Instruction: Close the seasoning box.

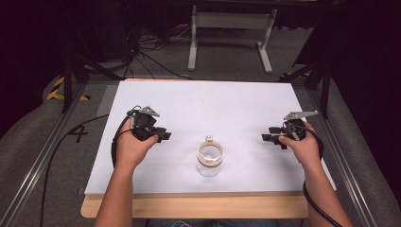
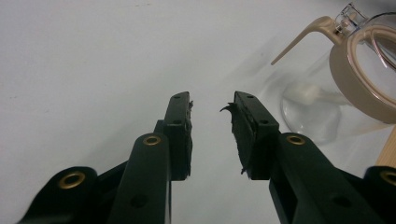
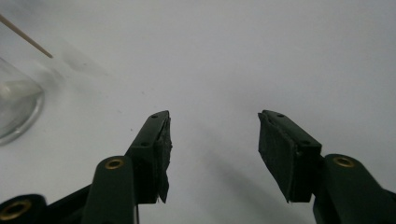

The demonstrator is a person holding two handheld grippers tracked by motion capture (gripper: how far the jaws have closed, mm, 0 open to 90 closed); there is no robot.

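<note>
The high view looks down across the white table; both gripper views skim it closely, sharing the glass jar.

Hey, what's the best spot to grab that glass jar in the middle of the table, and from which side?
Probably the glass body of the jar, below its tan collar, jaws straddling it from the side. It stands upright, and the top carries a clasp and lever. The left gripper, jaws open, sits closest.
</note>
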